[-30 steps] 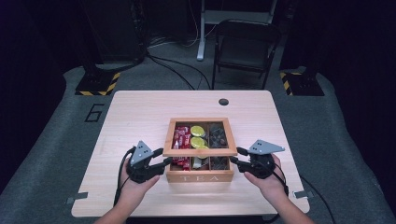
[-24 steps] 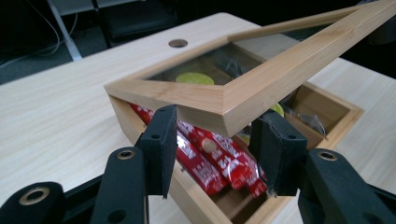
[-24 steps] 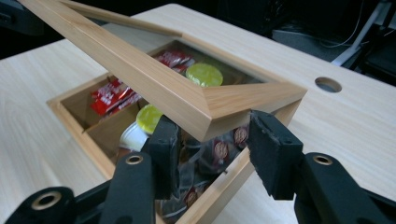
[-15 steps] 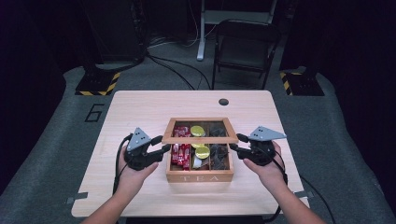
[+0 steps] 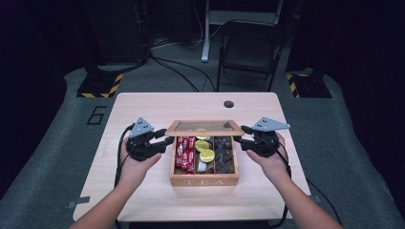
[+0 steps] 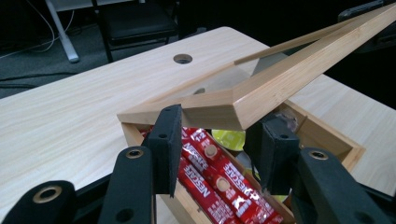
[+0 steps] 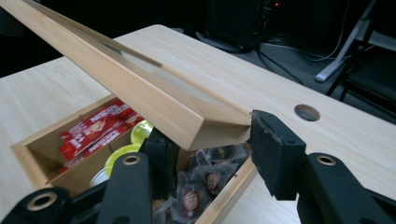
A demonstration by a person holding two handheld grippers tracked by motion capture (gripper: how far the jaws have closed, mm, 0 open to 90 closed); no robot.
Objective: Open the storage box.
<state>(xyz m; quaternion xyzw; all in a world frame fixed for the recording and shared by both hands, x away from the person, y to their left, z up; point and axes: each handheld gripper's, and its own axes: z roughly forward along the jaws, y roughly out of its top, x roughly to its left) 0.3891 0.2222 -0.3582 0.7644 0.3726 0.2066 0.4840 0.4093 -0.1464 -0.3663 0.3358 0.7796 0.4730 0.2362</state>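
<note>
Lid (image 5: 204,127) of the tea box (image 5: 204,180), mid-surface, is tilted up, its corners pinched by left gripper (image 5: 160,141) and right gripper (image 5: 246,138) jaws.

The left gripper (image 6: 219,154) has its two black jaws set either side of the corner of a wooden lid (image 6: 261,93), which is raised at a tilt over the tea box (image 6: 327,135). Red Nescafe sachets (image 6: 219,182) lie packed inside, just below the jaws, beside something yellow-green (image 6: 229,137). Beyond it the pale table (image 6: 70,112) has a round hole (image 6: 182,58).
</note>
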